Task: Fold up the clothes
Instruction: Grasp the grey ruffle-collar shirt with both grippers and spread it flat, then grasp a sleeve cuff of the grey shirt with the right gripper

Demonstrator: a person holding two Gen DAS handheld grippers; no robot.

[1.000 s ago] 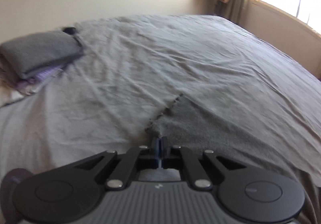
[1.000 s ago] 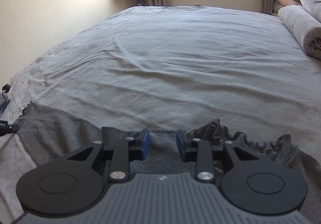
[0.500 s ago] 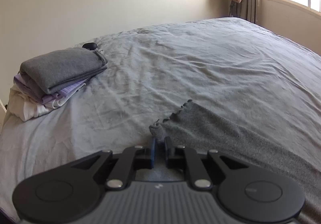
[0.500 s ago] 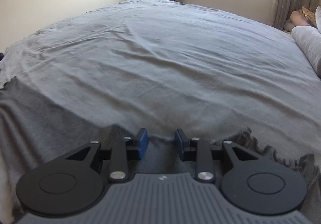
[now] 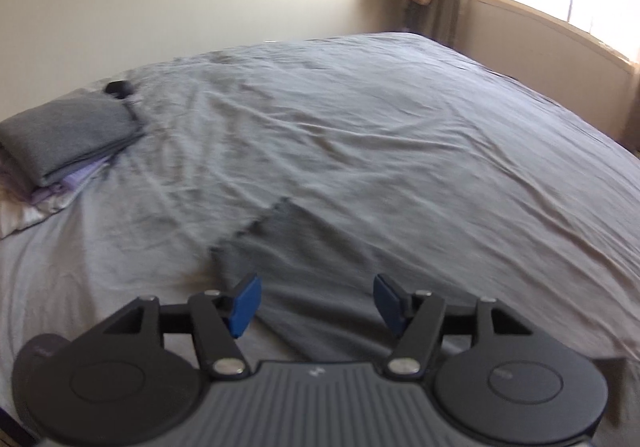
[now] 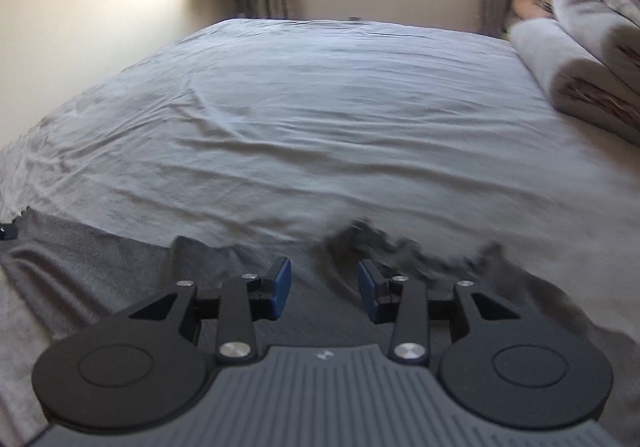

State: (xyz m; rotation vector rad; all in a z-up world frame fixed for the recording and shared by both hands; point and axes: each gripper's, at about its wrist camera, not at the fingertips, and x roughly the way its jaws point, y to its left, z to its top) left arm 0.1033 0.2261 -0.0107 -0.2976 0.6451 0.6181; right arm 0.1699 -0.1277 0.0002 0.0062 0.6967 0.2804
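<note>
both grippers (image 5: 316, 301) (image 6: 323, 289) gape over fuzzy dark-grey cloth (image 5: 320, 247) — frilled edge

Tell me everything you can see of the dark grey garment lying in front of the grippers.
The dark grey garment is a soft, knit-looking cloth darker than the lighter grey bed sheet it rests on. It lies spread fairly flat along the near edge, with a small scalloped trim at its left corner and a bunched, ruffled edge at its right end. The left gripper and right gripper are above it, jaws open, gripping nothing.
</note>
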